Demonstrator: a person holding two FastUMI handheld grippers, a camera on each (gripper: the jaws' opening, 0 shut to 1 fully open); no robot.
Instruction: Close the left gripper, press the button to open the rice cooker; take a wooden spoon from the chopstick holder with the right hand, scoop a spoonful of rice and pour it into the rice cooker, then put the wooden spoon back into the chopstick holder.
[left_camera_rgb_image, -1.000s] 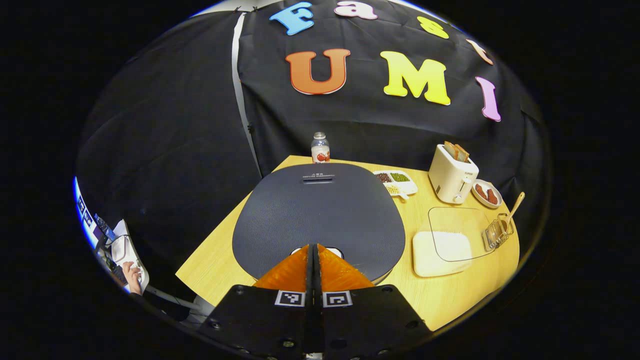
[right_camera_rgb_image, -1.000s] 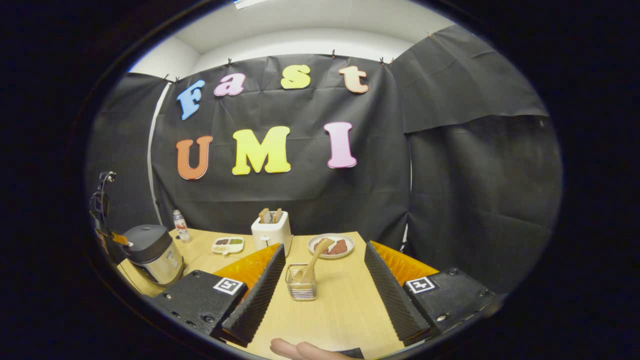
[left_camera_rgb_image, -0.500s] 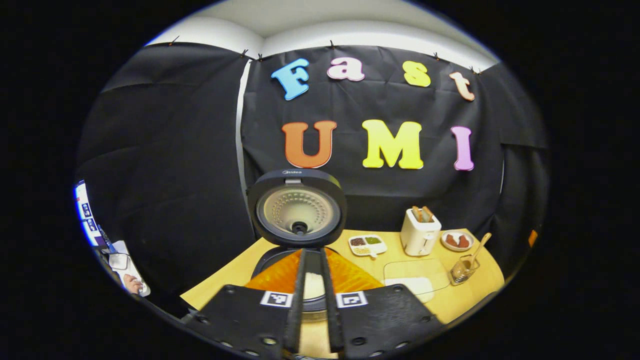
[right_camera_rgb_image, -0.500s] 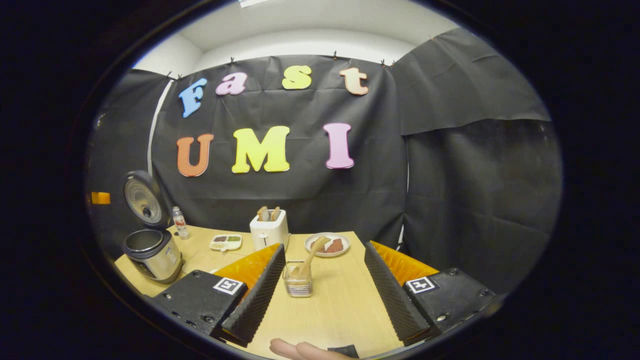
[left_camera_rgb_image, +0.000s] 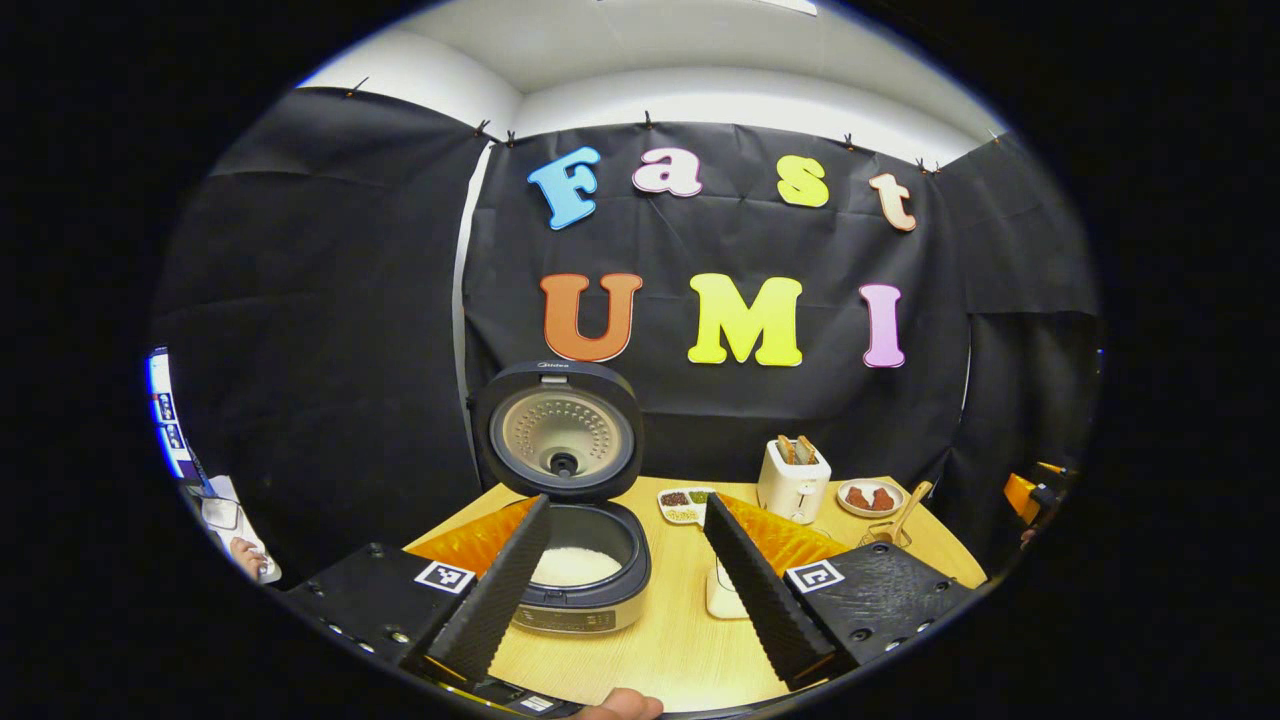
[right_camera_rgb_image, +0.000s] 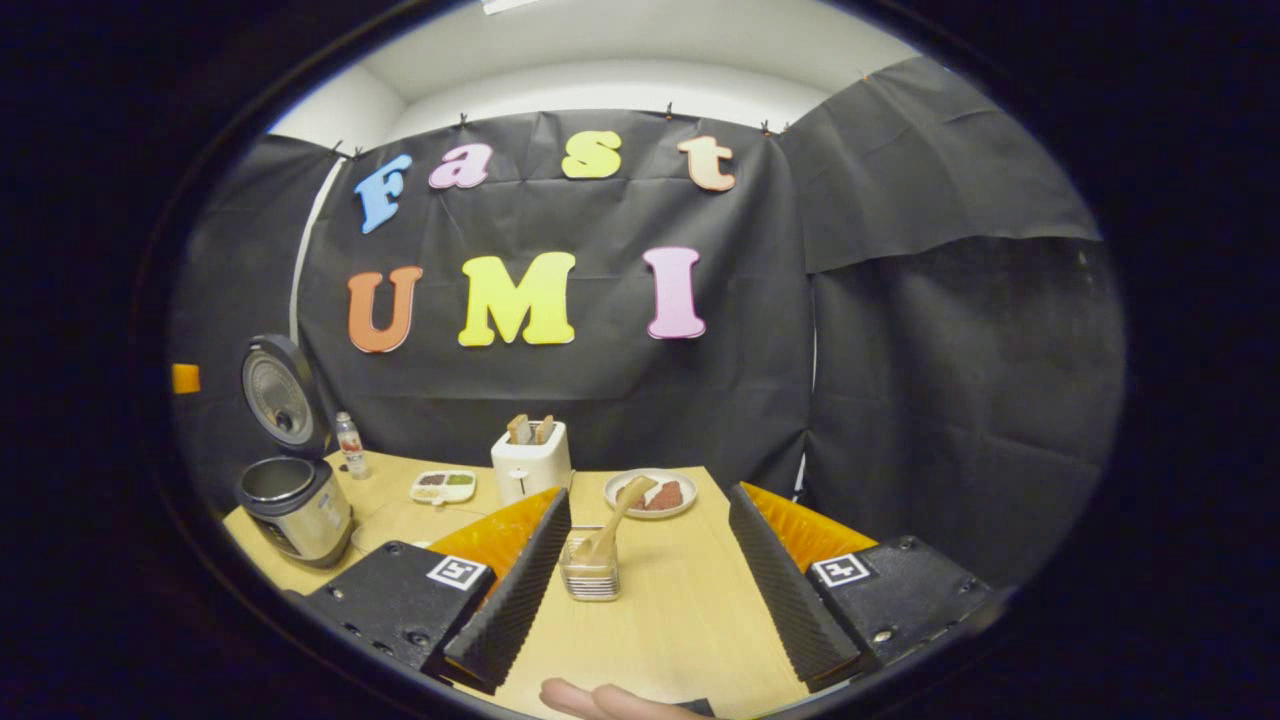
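Since a second ago my left hand-held gripper (left_camera_rgb_image: 625, 560) has gone from closed on the lid to spread wide and drawn back, gripping nothing. The dark round-lidded silver rice cooker (left_camera_rgb_image: 585, 570) now stands open at the worktop's (left_camera_rgb_image: 670, 640) left, lid upright, white rice inside. My right hand-held gripper (right_camera_rgb_image: 650, 560) is wide apart and empty, with the clear wire chopstick holder (right_camera_rgb_image: 590, 575) ahead between its fingers. The pale wooden spoon (right_camera_rgb_image: 615, 520) leans in that holder.
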